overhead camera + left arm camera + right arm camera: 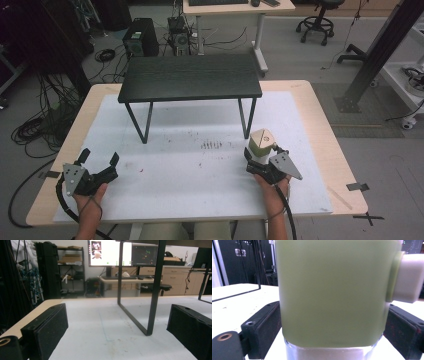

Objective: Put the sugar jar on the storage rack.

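Jar (261,146) is standing upright on the white mat of the worktop (320,130), near its right front part, just in front of the right leg of the small black table (190,77). It looks like a clear glass body under a tall, squarish olive-green lid (332,290) with a pale knob sticking out at one side. The right tongs (256,159) are sitting around it, one pad on each side of the lower lid and glass shoulder; in the right gripper view the pads seem to be touching or almost touching the sides, but I cannot tell whether they are truly clamping. Judging by the look, the glass is going to be stiff, smooth, fairly heavy for its size and breakable, so a low hold on the flat sides, below the knob, seems safest; gripping the lid alone is risking it coming loose. The left tongs (100,159) are resting wide apart over the left front of the mat, holding nothing, with a table leg (152,290) rising ahead of them.
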